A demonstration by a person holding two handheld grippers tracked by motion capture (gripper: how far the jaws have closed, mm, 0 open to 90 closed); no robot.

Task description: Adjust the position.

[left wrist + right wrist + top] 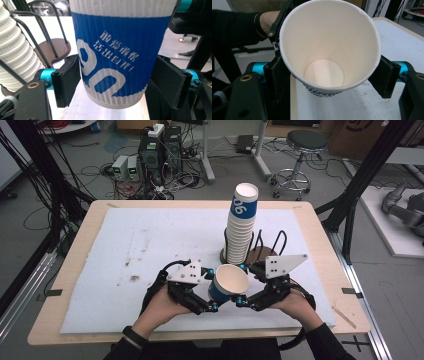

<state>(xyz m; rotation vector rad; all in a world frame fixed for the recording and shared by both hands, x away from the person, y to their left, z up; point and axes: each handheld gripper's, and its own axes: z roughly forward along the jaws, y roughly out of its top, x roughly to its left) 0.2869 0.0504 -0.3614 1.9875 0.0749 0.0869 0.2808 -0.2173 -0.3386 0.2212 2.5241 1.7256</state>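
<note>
A blue-and-white ribbed paper cup (227, 282) is held tilted above the white mat (150, 245), mouth toward the person. My left gripper (214, 290) has its pads against both sides of the cup's lower body (117, 62). My right gripper (242, 285) is shut on the same cup just below its rim (329, 45), and its camera looks into the empty white inside. The two grippers face each other across the cup.
A tall stack of the same cups (241, 227) stands just behind the hands, in a black wire holder with a round wooden base (265, 252). The mat covers most of the wooden table (320, 250). A stool and computer gear stand on the floor beyond.
</note>
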